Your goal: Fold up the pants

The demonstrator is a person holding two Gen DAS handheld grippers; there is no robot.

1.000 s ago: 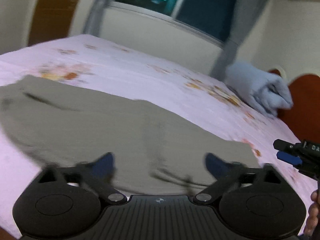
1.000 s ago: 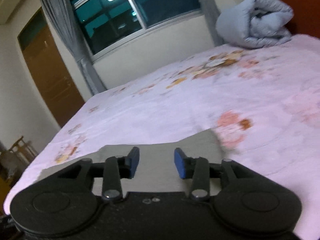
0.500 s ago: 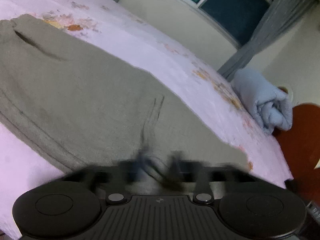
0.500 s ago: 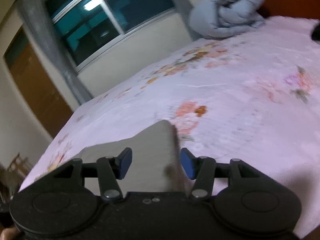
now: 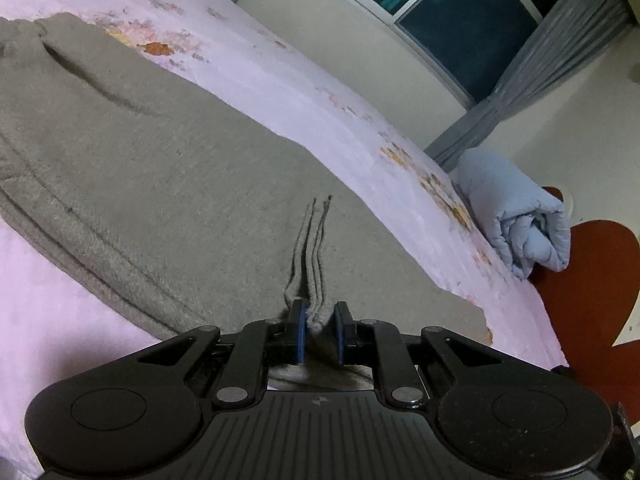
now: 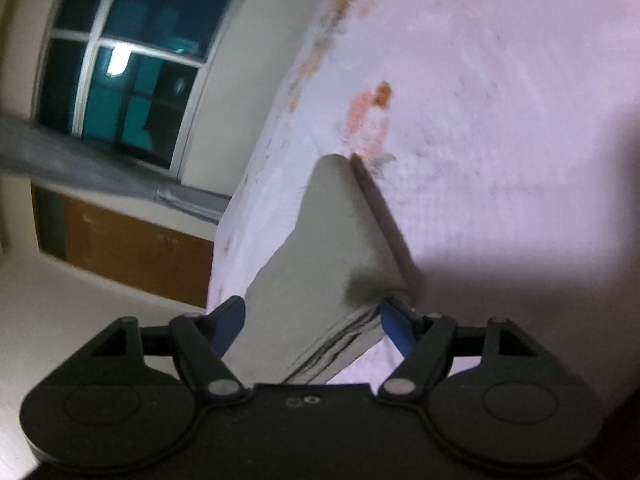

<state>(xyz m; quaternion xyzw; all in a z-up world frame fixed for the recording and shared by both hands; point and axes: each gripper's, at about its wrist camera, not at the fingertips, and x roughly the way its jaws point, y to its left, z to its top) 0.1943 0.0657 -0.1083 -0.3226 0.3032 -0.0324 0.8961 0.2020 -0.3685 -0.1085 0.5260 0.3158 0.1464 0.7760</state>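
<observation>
pinching a raised ridge of grey cloth at the near edge of the pants (image 5: 168,168), the left gripper (image 5: 319,330) has its two blue pads drawn close together with the fold squeezed between them, and three dark creases run away from the pinch toward the far side. beyond that, in the left wrist view, the pants lie spread flat across the bed (image 5: 276,80), stretching from the near middle out to the far left, where a long slanted pocket slit shows; a thick hem or seam line runs along their near left edge. the pink floral bedsheet shows on both sides of the cloth. in the right wrist view, which is tilted and a little blurred, the right gripper (image 6: 312,322) has its blue pads spread wide, one on each side of a corner of the pants (image 6: 320,248); the layered edge of the cloth sits just beside the right pad, and whether it touches cannot be told. that corner rises to a point near an orange flower print (image 6: 370,108) on the sheet. farther off on the right of the left wrist view, a rolled pale blue blanket (image 5: 516,216) rests against a reddish headboard (image 5: 600,280). at the far wall stand a dark window (image 5: 460,12) and a grey curtain (image 5: 532,68).
</observation>
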